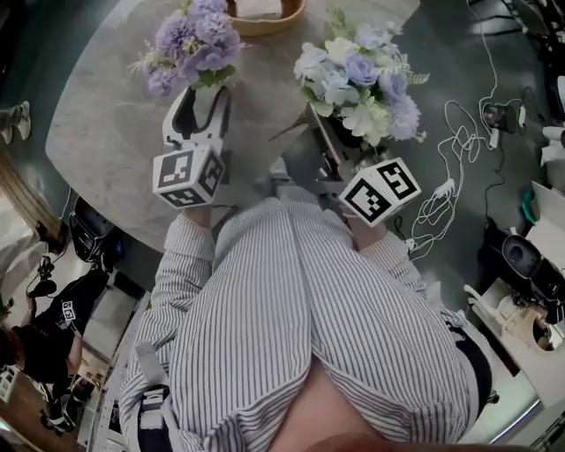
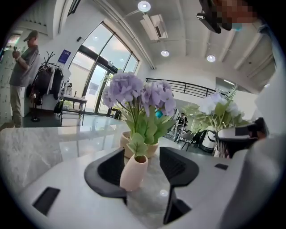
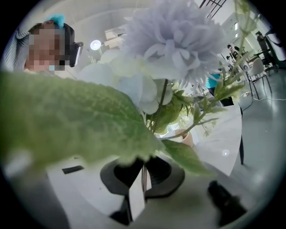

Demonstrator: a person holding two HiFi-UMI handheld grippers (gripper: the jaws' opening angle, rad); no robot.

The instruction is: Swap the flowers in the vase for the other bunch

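A purple bunch (image 1: 192, 44) stands in a small pink vase (image 2: 133, 172) on the grey marble table (image 1: 106, 124). My left gripper (image 1: 201, 97) is open, its two black jaws on either side of the vase. In the left gripper view the vase leans close to the left jaw and there is a gap to the right one. My right gripper (image 1: 328, 132) is shut on the stems (image 3: 144, 174) of a white and pale-blue bunch (image 1: 357, 79), held over the table's right edge. That bunch's leaves (image 3: 67, 120) and a bloom (image 3: 174, 40) fill the right gripper view.
A wooden bowl (image 1: 265, 18) sits at the table's far edge, just behind the vase. White cables (image 1: 459, 177) and equipment lie on the floor to the right. A person (image 2: 24, 76) stands far off by the windows.
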